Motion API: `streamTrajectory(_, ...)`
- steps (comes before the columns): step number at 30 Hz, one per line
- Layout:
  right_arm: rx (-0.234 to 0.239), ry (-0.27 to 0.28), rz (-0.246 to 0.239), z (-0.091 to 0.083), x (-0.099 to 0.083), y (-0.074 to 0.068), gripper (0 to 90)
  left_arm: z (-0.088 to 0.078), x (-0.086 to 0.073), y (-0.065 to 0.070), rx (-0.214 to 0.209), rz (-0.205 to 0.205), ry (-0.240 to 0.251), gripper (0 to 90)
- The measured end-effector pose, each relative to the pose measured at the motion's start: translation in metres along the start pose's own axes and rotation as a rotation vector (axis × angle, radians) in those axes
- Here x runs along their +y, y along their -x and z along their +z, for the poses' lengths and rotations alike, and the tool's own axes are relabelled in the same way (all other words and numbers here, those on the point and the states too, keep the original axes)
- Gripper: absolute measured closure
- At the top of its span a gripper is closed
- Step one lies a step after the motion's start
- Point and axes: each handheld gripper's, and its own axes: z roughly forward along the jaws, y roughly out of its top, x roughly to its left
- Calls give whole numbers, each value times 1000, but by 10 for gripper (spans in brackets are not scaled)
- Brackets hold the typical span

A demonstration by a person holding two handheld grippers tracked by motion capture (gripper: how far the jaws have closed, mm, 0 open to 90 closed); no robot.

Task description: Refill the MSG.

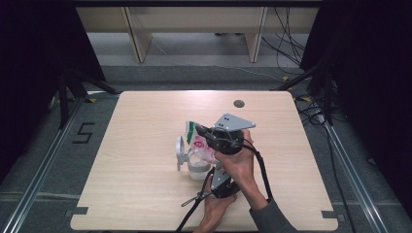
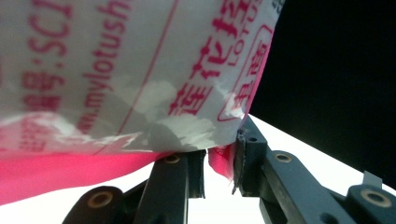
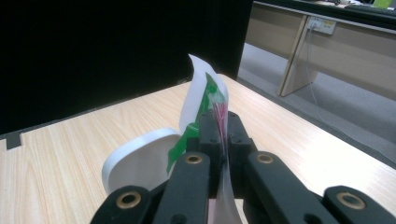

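A white plastic bag [image 1: 200, 143] with pink and green print hangs between my two grippers over the table's middle. In the high view my right gripper [image 1: 200, 130], under its grey plate, is shut on the bag's top edge. The right gripper view shows the right gripper [image 3: 224, 140] with the green and pink bag edge [image 3: 205, 100] pinched between its jaws. My left gripper [image 1: 214, 167] comes from below. In its own view the left gripper [image 2: 220, 179] holds the bag's pink lower corner [image 2: 222, 163] between narrowly parted jaws. A white tub [image 1: 197, 169] with its round lid [image 1: 180, 151] swung up sits under the bag.
The light wooden table [image 1: 145, 204] has a grey cable hole [image 1: 238, 103] near its far edge. The white lid [image 3: 140, 163] stands just left of the jaws in the right gripper view. Black curtains flank the table, and wooden desks [image 1: 194, 24] stand behind it.
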Motion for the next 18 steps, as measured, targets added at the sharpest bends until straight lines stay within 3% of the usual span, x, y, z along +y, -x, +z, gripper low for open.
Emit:
streamTrajectory(1, 4, 2, 4, 0, 0, 0, 894, 0, 0, 0, 4, -1, 0, 762)
streamTrajectory(2, 5, 2, 6, 0, 0, 0, 894, 3, 0, 0, -35, 3, 13, 762)
streamTrajectory(3, -2, -1, 0, 0, 0, 0, 894, 3, 0, 0, -42, 1, 18, 763)
streamTrajectory(5, -1, -3, 4, 0, 1, 0, 894, 3, 1, 1, -7, 2, 11, 763)
streamTrajectory(10, 7, -13, 26, -1, 1, -2, 894, 3, 1, 0, -36, 5, 16, 763)
streamTrajectory(11, 8, -15, 31, 0, 1, -3, 894, 3, 2, 0, -8, 3, 13, 763)
streamTrajectory(13, 11, -16, 35, 0, 1, -3, 893, 3, 2, 0, -6, 7, 13, 763)
streamTrajectory(14, 5, -10, 2, 0, 2, -2, 893, 3, 2, 0, -7, 7, 14, 763)
streamTrajectory(16, 10, -16, 11, 1, 2, -2, 893, 4, 2, 0, -7, 4, 14, 763)
streamTrajectory(17, 8, -18, 15, 0, 2, -3, 894, 1, 3, -4, -1, 64, -36, 763)
streamTrajectory(18, 9, -16, 13, 1, 2, -3, 893, 2, 3, -3, 2, 56, -28, 763)
